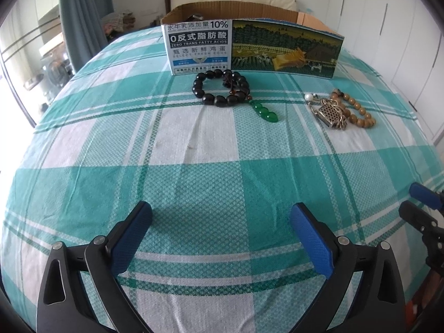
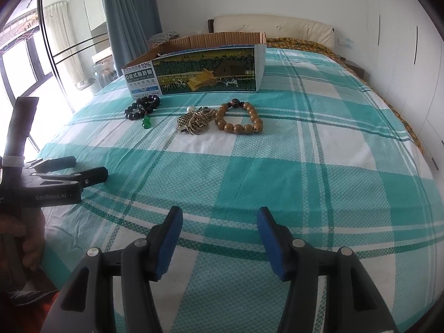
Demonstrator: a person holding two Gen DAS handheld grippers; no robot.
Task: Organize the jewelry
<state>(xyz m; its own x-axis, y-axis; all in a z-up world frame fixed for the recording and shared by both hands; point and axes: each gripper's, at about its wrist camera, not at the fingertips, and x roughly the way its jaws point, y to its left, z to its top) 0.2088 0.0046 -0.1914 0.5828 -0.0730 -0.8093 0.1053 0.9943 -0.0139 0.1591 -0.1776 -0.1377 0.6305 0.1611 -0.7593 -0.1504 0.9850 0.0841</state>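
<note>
Both my grippers, left gripper (image 1: 220, 238) and right gripper (image 2: 219, 242), hover with fingers open and empty; the tan bead bracelet (image 2: 241, 119) lies ahead, nearer my right.

Both wrist views look down the bed (image 1: 194, 144), sharing the box (image 2: 205, 69).

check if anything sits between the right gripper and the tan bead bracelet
Nothing visible does. Only bare checked bedsheet lies between the open right gripper and the tan bead bracelet. The gold metal ornament lies against the bracelet's left side, not in front of it.
</note>
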